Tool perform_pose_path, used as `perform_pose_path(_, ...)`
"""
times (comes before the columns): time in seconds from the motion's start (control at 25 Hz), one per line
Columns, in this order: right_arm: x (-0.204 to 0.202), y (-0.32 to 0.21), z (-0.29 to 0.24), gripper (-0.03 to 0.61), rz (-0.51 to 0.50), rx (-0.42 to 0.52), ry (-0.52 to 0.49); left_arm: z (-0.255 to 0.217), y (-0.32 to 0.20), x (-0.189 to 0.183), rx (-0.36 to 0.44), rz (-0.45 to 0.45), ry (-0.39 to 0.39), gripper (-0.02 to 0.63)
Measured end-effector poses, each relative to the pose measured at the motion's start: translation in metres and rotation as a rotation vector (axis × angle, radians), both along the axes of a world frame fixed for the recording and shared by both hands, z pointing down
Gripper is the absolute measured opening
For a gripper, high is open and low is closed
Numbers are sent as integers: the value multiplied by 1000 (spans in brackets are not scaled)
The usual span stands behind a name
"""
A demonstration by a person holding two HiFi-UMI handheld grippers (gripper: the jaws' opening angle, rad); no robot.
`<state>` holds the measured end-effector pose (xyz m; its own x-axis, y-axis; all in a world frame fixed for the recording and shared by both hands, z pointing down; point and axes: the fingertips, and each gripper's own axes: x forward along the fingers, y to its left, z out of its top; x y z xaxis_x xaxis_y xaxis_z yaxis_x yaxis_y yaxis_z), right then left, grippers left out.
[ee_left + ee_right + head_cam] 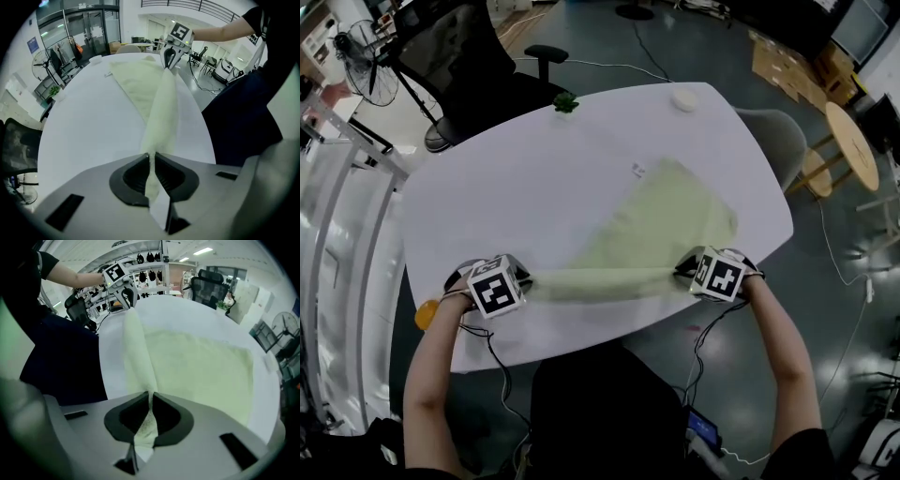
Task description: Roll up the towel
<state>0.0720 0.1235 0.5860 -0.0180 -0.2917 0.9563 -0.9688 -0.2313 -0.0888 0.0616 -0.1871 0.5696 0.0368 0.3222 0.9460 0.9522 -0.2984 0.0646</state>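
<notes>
The white table (516,187) stretches away from both grippers, its near edge just under them. On it lies the pale green towel (675,220). The towel's near edge is gathered into a narrow rolled band that runs straight from one gripper to the other. The rest lies flat on the far side of that band, spread wider ahead of the right gripper than ahead of the left one. The left gripper (151,161) points steeply down at the table, with its jaws closed tight on the left end of the band and cloth pinched between the pads. The right gripper (151,399) is tipped down the same way, and its jaws clamp the right end, with a fold of towel bunched in the narrow gap. Well beyond both grippers, at the table's far edge, sit a small green object (565,101) and a white round object (684,99). A small orange thing (425,314) shows just outside the left gripper, beside the table's edge.
</notes>
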Motion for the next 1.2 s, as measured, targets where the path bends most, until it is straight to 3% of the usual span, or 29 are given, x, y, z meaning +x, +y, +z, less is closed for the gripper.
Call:
perform_pose_path(0.16,21,1,12,35,40,-42,10,6,-1,26,1,-24,22,49)
perform_pose_path(0.48,34,-2,24,41,6,-78,60,35,4,46,63,7,54,52)
perform_pose_path(0.8,32,-3,23,48,-48,-110,215,34,5,47,49,-52,116,61)
perform_pose_path(0.92,35,-4,16,57,-44,-104,300,27,3,49,43,-87,131,90)
perform_pose_path(1.08,50,-4,-21,118,25,-43,457,1,3,47,21,-88,174,237)
perform_pose_path(1.2,61,1,-60,171,83,-13,579,-25,7,44,-10,-80,224,259)
